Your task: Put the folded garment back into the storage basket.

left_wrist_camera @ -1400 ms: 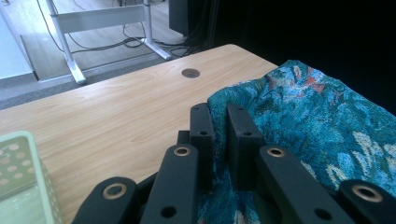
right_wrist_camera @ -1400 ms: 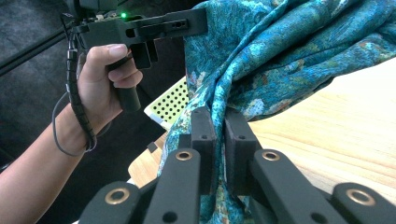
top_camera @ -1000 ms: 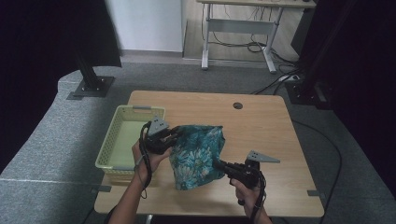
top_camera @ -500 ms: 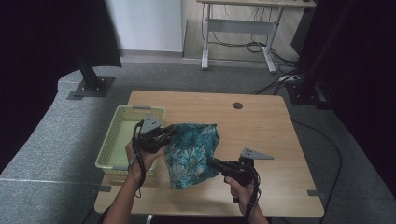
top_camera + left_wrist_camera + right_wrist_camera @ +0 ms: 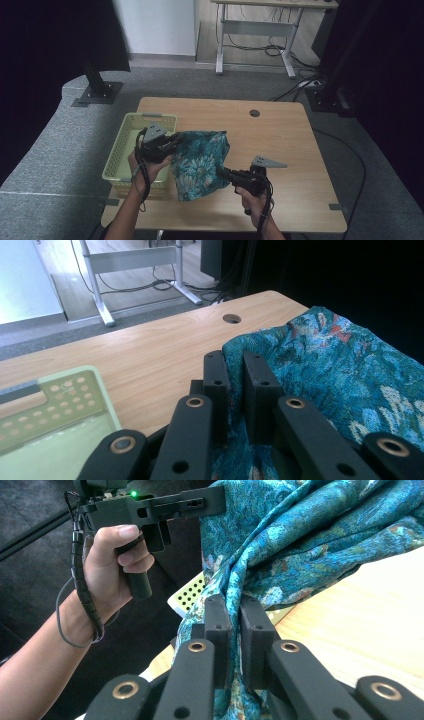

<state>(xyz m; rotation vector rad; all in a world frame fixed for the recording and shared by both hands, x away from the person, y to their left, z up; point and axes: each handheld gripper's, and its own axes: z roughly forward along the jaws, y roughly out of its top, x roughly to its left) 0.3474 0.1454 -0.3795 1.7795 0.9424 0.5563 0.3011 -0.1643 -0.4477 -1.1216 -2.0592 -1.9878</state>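
Cloth (image 5: 200, 162) with a teal flower print hangs lifted between both tools, its lower part touching the counter (image 5: 280, 135) just beside the pale green basket (image 5: 122, 150). Left tool (image 5: 172, 143) pinches the cloth's upper edge and right tool (image 5: 223, 173) pinches a lower fold, each with jaws pressed together on the fabric. Since a second ago the whole bundle has shifted a little toward the basket, so the cloth is probably about to go into it.
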